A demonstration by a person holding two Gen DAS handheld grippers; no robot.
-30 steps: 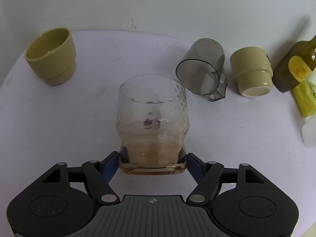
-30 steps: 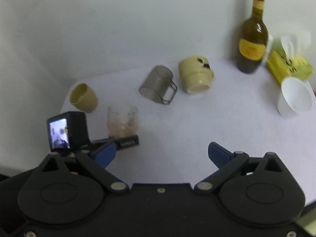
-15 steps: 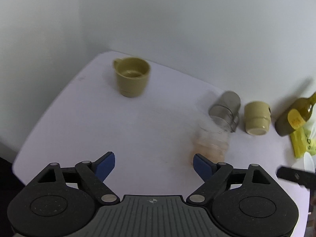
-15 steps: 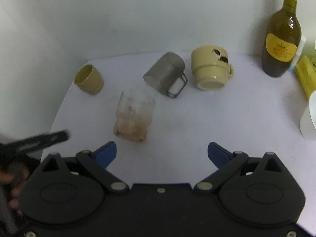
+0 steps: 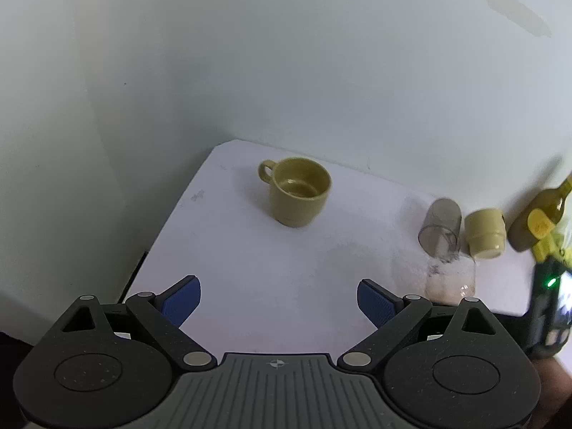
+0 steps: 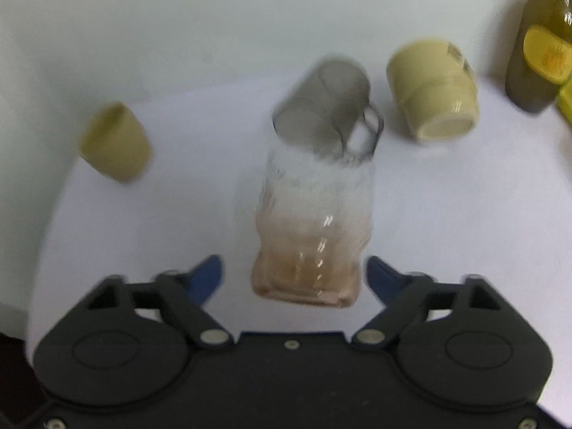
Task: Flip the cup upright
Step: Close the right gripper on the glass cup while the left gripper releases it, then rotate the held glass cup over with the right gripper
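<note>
Colours on the white table (image 5: 250, 268)

Olive-yellow mug (image 5: 298, 190) at ten o'clock; smoky grey mug (image 6: 327, 105) at twelve; cream cup (image 6: 434, 89) at one; clear, amber-tinted textured glass (image 6: 314, 228) centre; olive bottle (image 6: 540, 46) with yellow label at two; blue gripper fingers (image 5: 180, 298).

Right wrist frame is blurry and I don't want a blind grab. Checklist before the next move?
1. The right hand-held gripper open: ok.
2. The glass tumbler between its fingers, no contact: ok.
3. The left hand-held gripper open, empty: ok.
4. The smoky glass mug upright: not ok, on its side.
5. Gap between glass tumbler and smoky glass mug: cannot tell, blurred.
6. The cream mug upright: not ok.
</note>
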